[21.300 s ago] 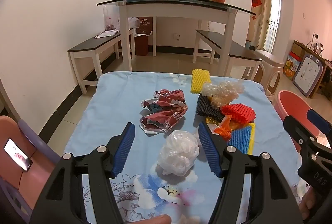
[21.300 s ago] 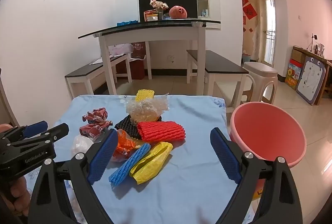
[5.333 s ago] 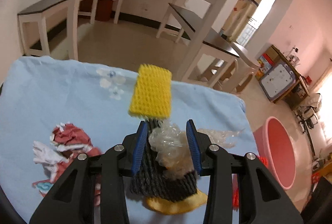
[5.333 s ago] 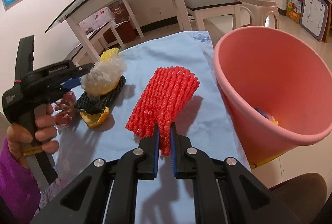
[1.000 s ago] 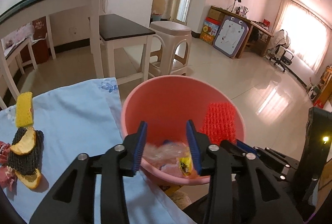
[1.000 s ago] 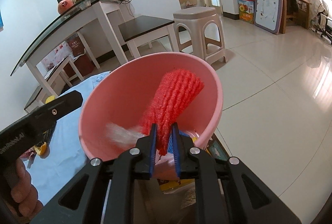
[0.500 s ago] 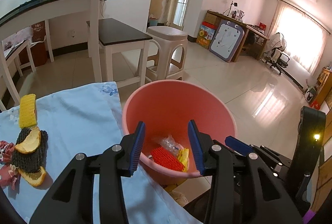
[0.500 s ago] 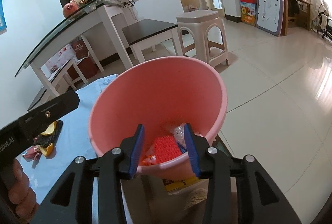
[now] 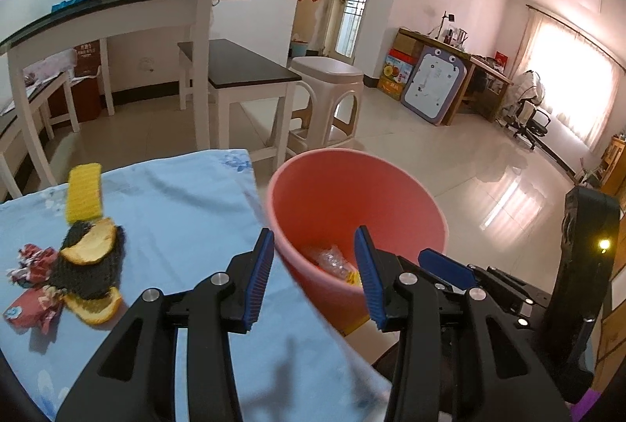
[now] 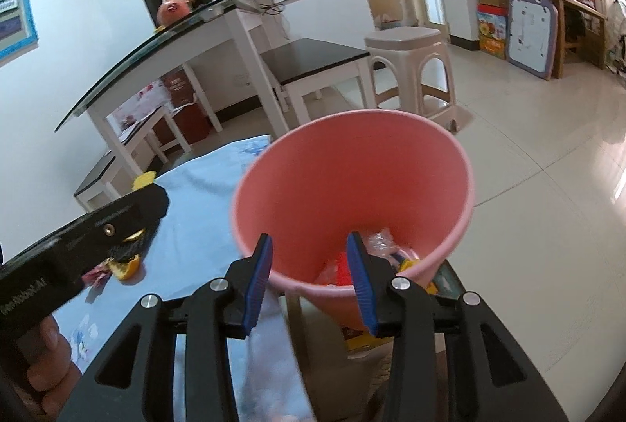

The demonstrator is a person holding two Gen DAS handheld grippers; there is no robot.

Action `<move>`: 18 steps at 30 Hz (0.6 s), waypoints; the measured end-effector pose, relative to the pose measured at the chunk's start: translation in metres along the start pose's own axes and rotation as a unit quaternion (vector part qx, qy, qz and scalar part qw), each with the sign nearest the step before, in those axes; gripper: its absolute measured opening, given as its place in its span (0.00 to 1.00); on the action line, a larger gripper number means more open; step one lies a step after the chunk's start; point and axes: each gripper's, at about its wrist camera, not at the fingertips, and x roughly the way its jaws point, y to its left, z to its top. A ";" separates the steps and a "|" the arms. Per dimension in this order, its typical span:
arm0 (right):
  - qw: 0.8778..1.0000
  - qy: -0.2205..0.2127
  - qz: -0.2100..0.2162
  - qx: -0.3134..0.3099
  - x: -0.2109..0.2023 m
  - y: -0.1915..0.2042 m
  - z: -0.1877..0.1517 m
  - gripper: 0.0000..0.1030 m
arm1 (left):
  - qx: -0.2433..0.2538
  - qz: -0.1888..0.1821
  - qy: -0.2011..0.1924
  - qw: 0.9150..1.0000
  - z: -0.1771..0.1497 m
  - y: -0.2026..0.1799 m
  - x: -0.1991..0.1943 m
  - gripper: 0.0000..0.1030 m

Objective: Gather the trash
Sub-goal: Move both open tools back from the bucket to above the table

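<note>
Red foam net (image 10: 339,270) dropped into pink bin (image 10: 313,163).

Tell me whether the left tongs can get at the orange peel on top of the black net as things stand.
Probably yes. The left tongs are open and empty, and the orange peel lies uncovered on the black net, with bare blue cloth between. They point at the pink bin, so they would have to swing left.
</note>
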 end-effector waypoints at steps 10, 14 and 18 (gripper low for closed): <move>0.999 0.020 0.027 -0.030 0.000 0.040 -0.017 0.38 | -0.005 0.022 -0.013 1.000 -0.013 0.021 -0.029 0.42; 0.998 0.032 0.035 -0.042 0.005 0.055 -0.022 0.38 | -0.011 0.033 -0.013 0.999 -0.019 0.030 -0.035 0.42; 0.997 0.039 0.039 -0.054 0.007 0.067 -0.027 0.38 | -0.022 0.042 -0.013 0.999 -0.026 0.043 -0.042 0.42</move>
